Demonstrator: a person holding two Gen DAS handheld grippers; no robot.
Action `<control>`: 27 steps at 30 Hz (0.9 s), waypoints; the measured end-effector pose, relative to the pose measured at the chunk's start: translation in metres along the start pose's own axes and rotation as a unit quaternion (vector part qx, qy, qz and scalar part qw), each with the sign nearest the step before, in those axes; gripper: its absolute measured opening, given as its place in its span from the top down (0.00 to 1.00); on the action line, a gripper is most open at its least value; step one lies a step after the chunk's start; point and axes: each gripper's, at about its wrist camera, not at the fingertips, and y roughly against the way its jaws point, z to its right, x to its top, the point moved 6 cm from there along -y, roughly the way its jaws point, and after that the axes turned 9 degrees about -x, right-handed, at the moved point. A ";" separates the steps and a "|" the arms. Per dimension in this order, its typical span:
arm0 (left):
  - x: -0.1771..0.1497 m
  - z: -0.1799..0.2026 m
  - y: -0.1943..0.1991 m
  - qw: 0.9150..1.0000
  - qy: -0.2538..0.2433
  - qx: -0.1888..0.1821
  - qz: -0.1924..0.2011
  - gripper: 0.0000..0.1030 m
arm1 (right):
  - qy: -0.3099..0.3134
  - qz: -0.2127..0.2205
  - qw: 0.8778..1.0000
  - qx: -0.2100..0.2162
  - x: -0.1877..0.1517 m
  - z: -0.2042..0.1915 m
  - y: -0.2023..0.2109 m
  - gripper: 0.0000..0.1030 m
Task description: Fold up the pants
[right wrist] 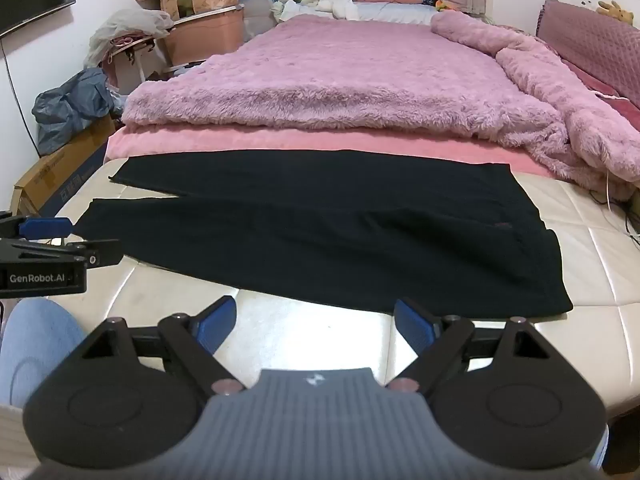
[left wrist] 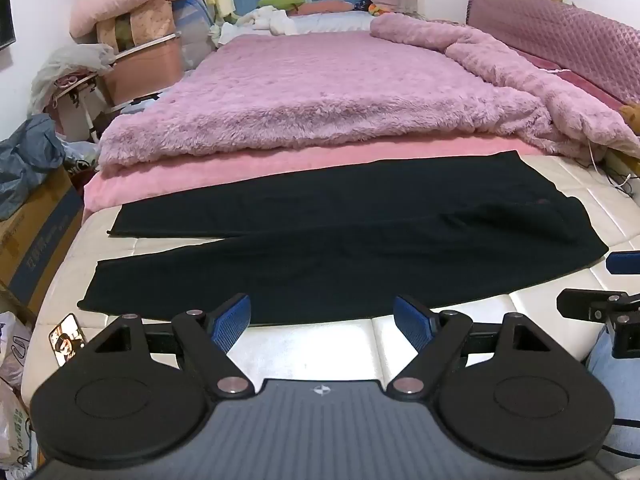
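Black pants (left wrist: 320, 240) lie spread flat across the cream mattress (left wrist: 440, 340), legs leftward, while the left gripper (left wrist: 322, 322) and right gripper (right wrist: 314, 322) hover nearside, both spread wide, empty.

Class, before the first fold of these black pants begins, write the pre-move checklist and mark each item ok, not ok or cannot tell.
1. Pants spread flat on the mattress: ok.
2. Both legs visible, apart at the cuffs: ok.
3. Left gripper open, empty: ok.
4. Right gripper open, empty: ok.
5. Phone at the mattress corner lies off the pants: ok.
6. Fluffy blanket off the cloth: ok.
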 end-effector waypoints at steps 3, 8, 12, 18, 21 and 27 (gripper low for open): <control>0.000 0.000 0.000 1.000 0.000 0.001 -0.001 0.08 | 0.000 0.002 1.000 -0.003 0.001 0.000 0.002 0.20; 0.000 0.000 0.000 1.000 0.000 0.001 -0.001 0.08 | -0.002 0.004 1.000 -0.003 -0.001 0.000 -0.001 0.20; 0.000 0.000 0.000 1.000 0.001 0.001 -0.001 0.08 | -0.002 0.004 1.000 -0.002 -0.001 0.000 -0.001 0.20; 0.000 0.000 0.000 1.000 0.000 0.001 -0.003 0.08 | -0.002 0.003 1.000 -0.002 -0.001 0.000 -0.001 0.20; -0.004 -0.005 0.001 1.000 0.000 0.001 -0.003 0.08 | -0.002 0.003 1.000 -0.001 -0.001 0.000 0.000 0.20; -0.006 -0.007 0.004 1.000 -0.001 0.002 -0.003 0.08 | -0.002 0.004 1.000 -0.002 -0.003 -0.001 0.003 0.20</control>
